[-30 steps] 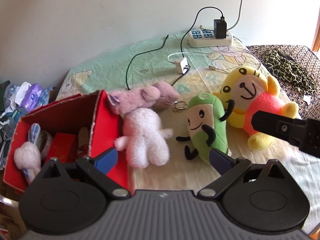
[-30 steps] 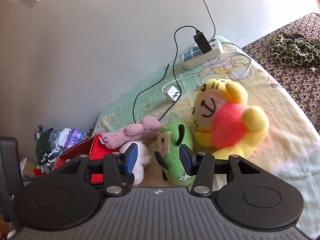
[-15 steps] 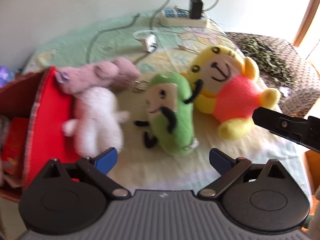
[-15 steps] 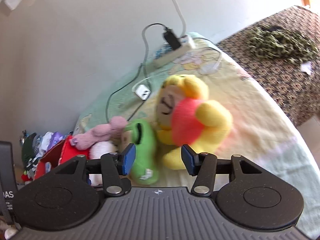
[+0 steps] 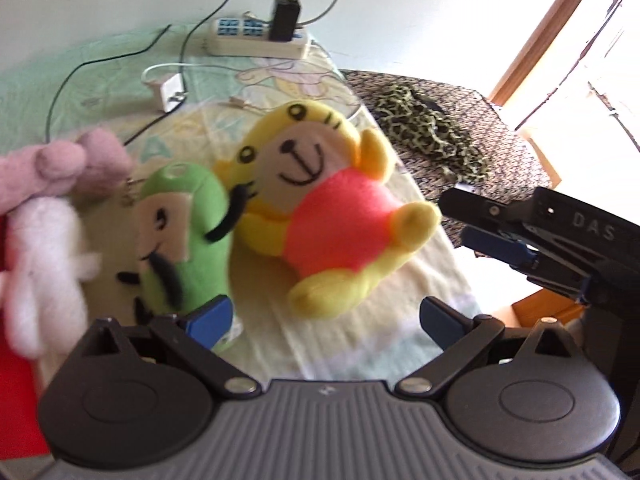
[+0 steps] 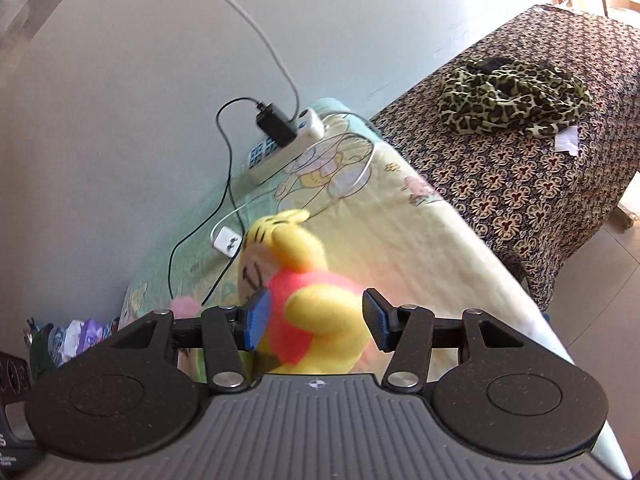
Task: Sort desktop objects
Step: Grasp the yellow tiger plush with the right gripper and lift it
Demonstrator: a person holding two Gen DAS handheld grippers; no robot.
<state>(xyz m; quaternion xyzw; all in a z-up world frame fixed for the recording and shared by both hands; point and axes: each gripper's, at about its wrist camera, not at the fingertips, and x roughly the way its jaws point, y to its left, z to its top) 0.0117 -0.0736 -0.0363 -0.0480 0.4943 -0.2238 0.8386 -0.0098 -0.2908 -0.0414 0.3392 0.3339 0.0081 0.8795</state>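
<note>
A yellow plush [image 5: 320, 208] in a red shirt lies on its back on the pale bedsheet [image 5: 400, 280]. A green plush [image 5: 180, 240] leans against its left side. Further left are a white plush [image 5: 40, 264] and a pink plush [image 5: 60, 164]. My left gripper [image 5: 324, 320] is open, just short of the yellow plush's feet. My right gripper [image 5: 468, 220] comes in from the right, by the plush's arm. In the right wrist view the right gripper [image 6: 316, 320] is open, and the yellow plush [image 6: 312, 320] fills the gap between its blue pads [image 6: 256, 320].
A red box [image 5: 16, 400] shows at the left edge. At the wall end lie a power strip [image 5: 260, 38] with a black adapter, a white charger [image 5: 172, 90] and cables. A leopard-print cloth [image 6: 512, 96] lies on the patterned cover to the right, beyond the sheet's edge.
Both views have swung right, from the box and green plush to the yellow plush. My right gripper has moved from the green plush to straddle the yellow one, still open.
</note>
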